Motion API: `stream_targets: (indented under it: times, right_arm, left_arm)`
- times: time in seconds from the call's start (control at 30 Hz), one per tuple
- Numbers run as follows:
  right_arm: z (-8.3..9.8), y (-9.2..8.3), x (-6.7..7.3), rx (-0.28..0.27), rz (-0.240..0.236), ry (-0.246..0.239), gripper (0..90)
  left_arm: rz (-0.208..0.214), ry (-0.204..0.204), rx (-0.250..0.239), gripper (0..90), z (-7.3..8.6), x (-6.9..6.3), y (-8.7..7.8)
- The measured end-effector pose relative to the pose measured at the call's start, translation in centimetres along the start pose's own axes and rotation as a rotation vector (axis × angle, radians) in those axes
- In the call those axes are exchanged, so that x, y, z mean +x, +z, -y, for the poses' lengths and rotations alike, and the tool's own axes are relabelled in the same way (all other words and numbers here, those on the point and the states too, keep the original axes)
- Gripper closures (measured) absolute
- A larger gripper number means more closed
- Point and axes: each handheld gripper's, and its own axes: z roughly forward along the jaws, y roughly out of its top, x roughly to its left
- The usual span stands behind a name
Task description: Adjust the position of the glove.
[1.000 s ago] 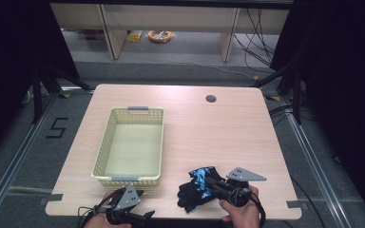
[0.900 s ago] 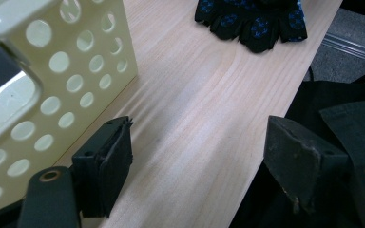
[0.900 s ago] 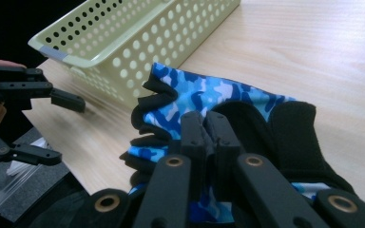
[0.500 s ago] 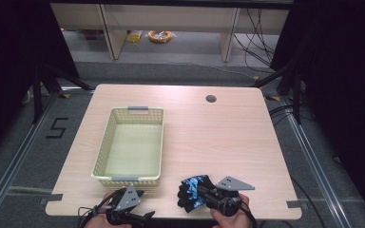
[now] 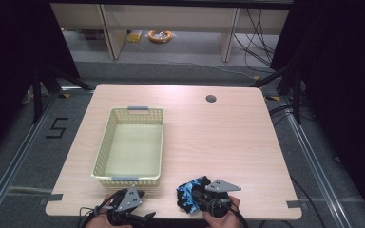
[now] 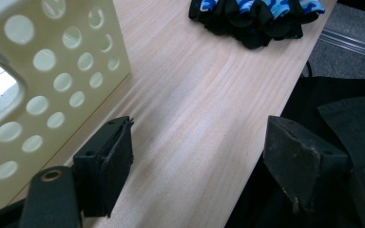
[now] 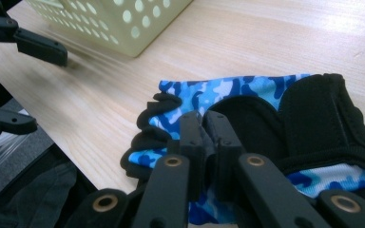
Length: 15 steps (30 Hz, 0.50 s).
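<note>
A blue camouflage glove [image 5: 189, 192] with black padding lies crumpled at the table's front edge; its blue fabric [image 7: 247, 92] fills the right gripper view. My right gripper [image 5: 196, 195] comes in from the right, and its jaws [image 7: 205, 118] are shut on a black fold of the glove. My left gripper [image 5: 145, 205] rests by the basket's front right corner. It points toward the glove [image 6: 256, 19], and its jaws [image 6: 199, 142] are open over bare wood. The left gripper [image 7: 33, 85] also appears at the left of the right gripper view.
A pale yellow perforated basket [image 5: 128, 178] stands empty on the left half of the wooden table [image 5: 228, 137]; its wall [image 6: 52, 71] is just left of my left jaw. A round cable hole [image 5: 211, 99] sits near the far edge.
My right gripper has come down and toward the table's front edge, slightly leftward, with the glove in it. The left gripper has stayed where it was.
</note>
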Motion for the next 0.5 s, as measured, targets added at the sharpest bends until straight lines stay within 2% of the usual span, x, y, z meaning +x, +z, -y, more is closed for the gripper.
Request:
stream_targets:
  times: [0.03,0.07,0.13,0.17,0.2,0.23,0.27,0.3,0.33,0.37,0.4,0.43,0.47,0.5]
  right_arm:
    - [0.0,0.0,0.0,0.001,-0.001,0.004,84.4]
    - [0.0,-0.2,0.0,0.004,0.0,0.005,82.0]
    - [-0.2,-0.3,0.0,-0.009,-0.03,0.018,76.4]
    - [-0.5,-0.7,-0.1,-0.015,-0.029,0.013,75.1]
    - [-0.8,-1.1,-0.2,-0.044,-0.022,-0.009,74.7]
    - [-1.2,-1.8,-0.5,-0.048,-0.004,-0.04,73.4]
    - [-1.6,-2.5,-0.8,-0.04,0.021,-0.054,72.9]
    - [-1.6,-2.5,-0.8,-0.04,0.021,-0.054,72.9]
    - [-2.1,-3.4,-2.2,-0.021,0.05,-0.084,70.3]
    - [-2.2,-3.6,-2.6,-0.025,0.047,-0.054,70.2]
    - [-2.2,-3.6,-2.6,-0.025,0.047,-0.054,70.2]
    - [-2.4,-3.9,-4.0,0.001,0.054,-0.051,70.2]
    - [-2.4,-3.9,-4.0,0.001,0.054,-0.051,70.2]
    - [-2.6,-3.9,-5.2,-0.013,0.042,-0.019,70.1]
  left_arm:
    - [0.007,-0.02,-0.016,24.6,0.0,-0.2,0.1]
    - [-0.005,0.009,0.005,24.7,0.0,0.0,0.0]
    - [-0.006,0.01,0.006,24.7,0.0,0.0,0.1]
    - [0.004,-0.003,-0.001,24.8,0.0,-0.1,0.1]
    - [-0.001,0.006,0.006,24.8,0.0,-0.1,0.2]
    - [0.011,0.004,0.004,24.9,0.0,-0.2,0.3]
    - [0.011,0.0,0.0,25.1,0.0,-0.3,0.4]
    - [0.011,0.0,0.0,25.3,0.0,-0.3,0.4]
    - [0.02,0.013,0.015,25.9,-0.1,-0.4,0.5]
    - [0.022,0.014,0.011,26.4,-0.3,-0.7,0.8]
    - [0.022,0.014,0.011,26.7,-0.3,-0.7,0.8]
    - [0.043,0.002,0.004,27.4,-0.4,-1.0,1.1]
    - [0.043,0.002,0.004,28.1,-0.4,-1.0,1.1]
    - [0.039,0.009,0.001,28.7,-0.6,-1.1,1.2]
